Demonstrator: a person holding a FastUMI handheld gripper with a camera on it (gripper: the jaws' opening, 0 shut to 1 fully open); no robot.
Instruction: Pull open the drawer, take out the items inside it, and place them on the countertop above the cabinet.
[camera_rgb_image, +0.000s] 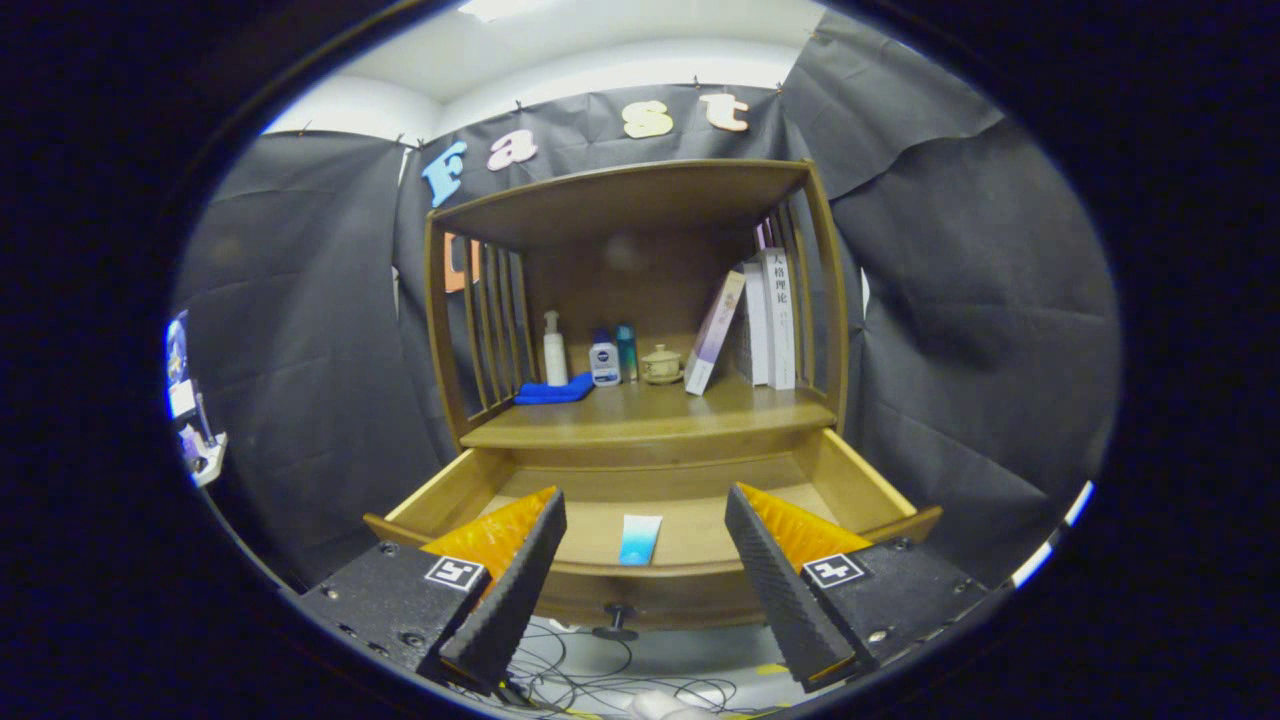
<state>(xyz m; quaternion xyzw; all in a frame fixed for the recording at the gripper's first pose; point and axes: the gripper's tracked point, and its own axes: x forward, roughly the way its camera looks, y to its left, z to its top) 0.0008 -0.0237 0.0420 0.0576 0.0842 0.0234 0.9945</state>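
The wooden drawer (445, 495) stands pulled out toward me from under the cabinet's countertop (650, 415). A small blue-and-white tube (640, 539) lies flat on the drawer's floor near the front wall, between my two fingers and a little beyond them. The drawer's dark knob (616, 622) sticks out of its front panel, below the tube. My gripper (645, 515) is open, its fingers spread wide to either side of the tube, holding nothing.
On the countertop stand a white pump bottle (554, 350), a folded blue cloth (555, 391), two small bottles (604, 360), a lidded ceramic cup (661, 365) and several books (765, 320). Slatted wooden sides and a top shelf (620, 200) enclose it. Cables (590, 680) lie on the floor below.
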